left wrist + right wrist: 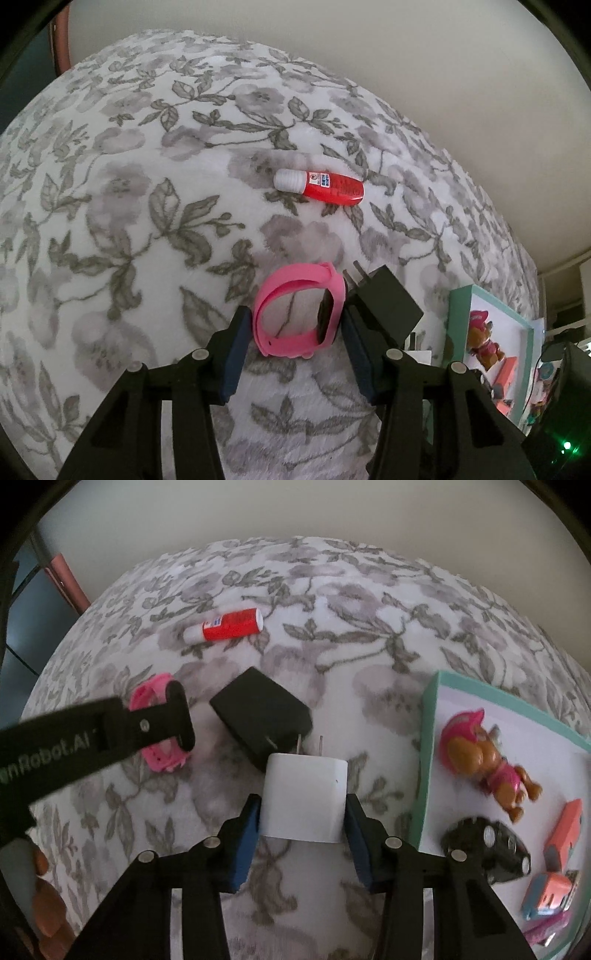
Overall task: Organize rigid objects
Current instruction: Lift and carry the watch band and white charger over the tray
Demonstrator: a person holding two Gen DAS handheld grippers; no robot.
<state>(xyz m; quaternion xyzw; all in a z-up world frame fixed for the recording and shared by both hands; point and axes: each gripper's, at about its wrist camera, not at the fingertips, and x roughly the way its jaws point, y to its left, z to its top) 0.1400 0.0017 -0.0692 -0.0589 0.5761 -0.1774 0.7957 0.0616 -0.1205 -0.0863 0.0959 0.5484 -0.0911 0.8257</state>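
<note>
My left gripper [293, 328] is open, its blue pads either side of a pink wristband [295, 314] that lies on the floral blanket [147, 206]; in the right wrist view the band [159, 753] is partly hidden by the left gripper's finger. My right gripper [301, 808] is shut on a white plug adapter [304, 799], prongs pointing away. A black plug adapter [260, 716] lies just beyond it, also showing in the left wrist view [384, 302]. A red bottle with a white cap [319, 182] lies farther back; it shows in the right wrist view too [229, 624].
A teal-rimmed white tray [428, 746] at the right holds a toy pup figure [487, 760], a black toy car [487, 845] and orange and blue blocks [561, 834]. The tray [458, 325] shows at the right of the left wrist view. A pale wall lies behind.
</note>
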